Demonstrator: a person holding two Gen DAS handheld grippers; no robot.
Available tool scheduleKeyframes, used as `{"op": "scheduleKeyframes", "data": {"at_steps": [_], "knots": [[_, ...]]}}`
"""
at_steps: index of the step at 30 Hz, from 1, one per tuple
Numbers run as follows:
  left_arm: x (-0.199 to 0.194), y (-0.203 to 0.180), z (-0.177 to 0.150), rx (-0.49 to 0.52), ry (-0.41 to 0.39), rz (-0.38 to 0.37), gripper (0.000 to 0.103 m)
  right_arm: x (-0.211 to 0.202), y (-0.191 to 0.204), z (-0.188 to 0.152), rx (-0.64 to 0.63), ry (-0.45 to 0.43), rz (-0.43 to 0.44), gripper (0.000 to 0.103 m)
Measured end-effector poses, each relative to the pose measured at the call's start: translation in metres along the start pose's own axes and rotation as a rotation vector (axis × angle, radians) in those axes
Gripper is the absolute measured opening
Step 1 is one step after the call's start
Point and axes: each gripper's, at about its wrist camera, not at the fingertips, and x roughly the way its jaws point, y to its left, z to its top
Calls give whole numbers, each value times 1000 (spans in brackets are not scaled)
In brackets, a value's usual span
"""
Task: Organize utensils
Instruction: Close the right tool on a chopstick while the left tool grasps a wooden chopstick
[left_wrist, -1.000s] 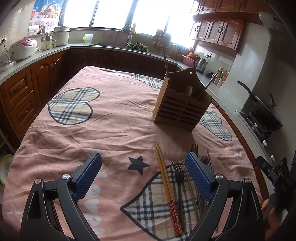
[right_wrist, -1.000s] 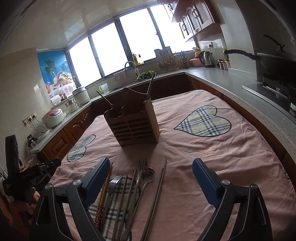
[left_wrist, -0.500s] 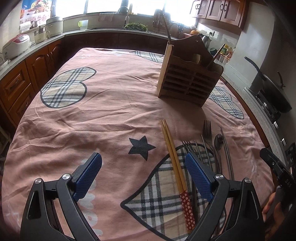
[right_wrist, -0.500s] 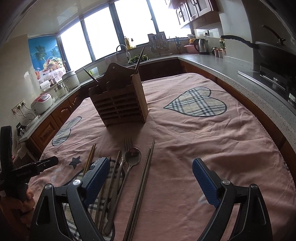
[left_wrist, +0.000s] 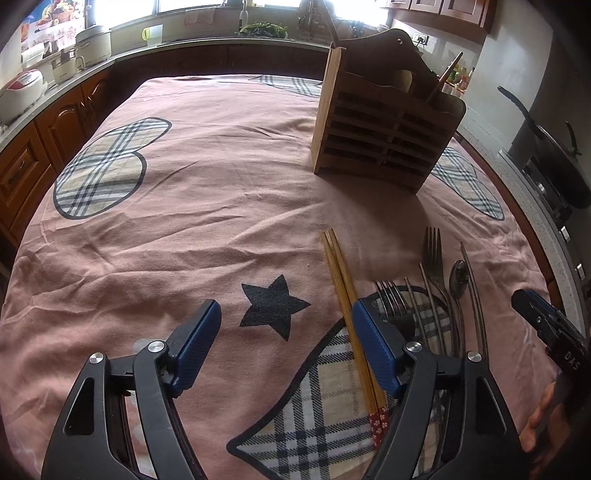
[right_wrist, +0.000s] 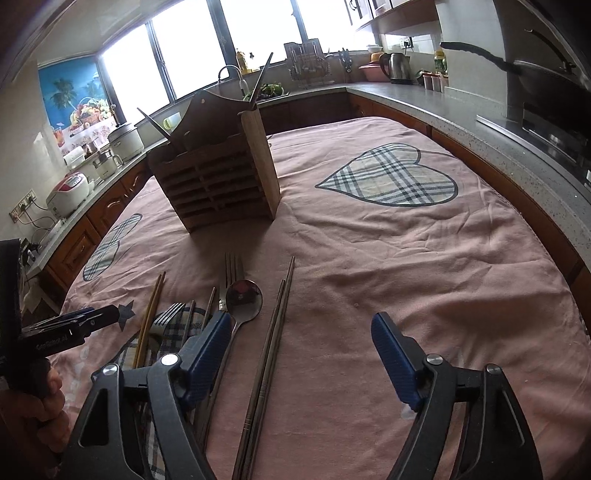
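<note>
Blue-padded and closing, your left gripper (left_wrist: 286, 336) holds nothing; the red-tipped wooden chopsticks (left_wrist: 349, 306) lie just inside its right pad. Your right gripper (right_wrist: 299, 343) is closing too, empty, with the pair of grey metal chopsticks (right_wrist: 267, 354) between its pads, near the left one. Both pairs sit off-centre, so I judge one stick could be pinched and the other roll free. Beside them on the pink heart-patterned cloth (left_wrist: 207, 206) lie two steel forks (left_wrist: 432, 254) and a steel spoon (right_wrist: 242, 295), close enough to get caught. Farther off stands the slatted wooden utensil holder (left_wrist: 384, 125), with a few handles poking out; its compartments are hidden.
</note>
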Motion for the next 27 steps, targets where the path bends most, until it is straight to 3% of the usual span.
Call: {"op": "scheduleKeyframes", "data": {"at_steps": [8, 10, 13, 18, 27], "knots": [[20, -8, 18, 12, 40, -34, 55, 28, -1, 10, 14, 63, 20, 46], [27, -12, 21, 24, 55, -34, 45, 34, -1, 13, 12, 75, 19, 41], [37, -17, 25, 35, 77, -38, 41, 43, -2, 17, 17, 96, 18, 38], [45, -22, 30, 66, 79, -28, 37, 56, -4, 20, 12, 130, 15, 25], [46, -20, 31, 106, 90, -51, 22, 63, -6, 30, 21, 145, 34, 20]]}}
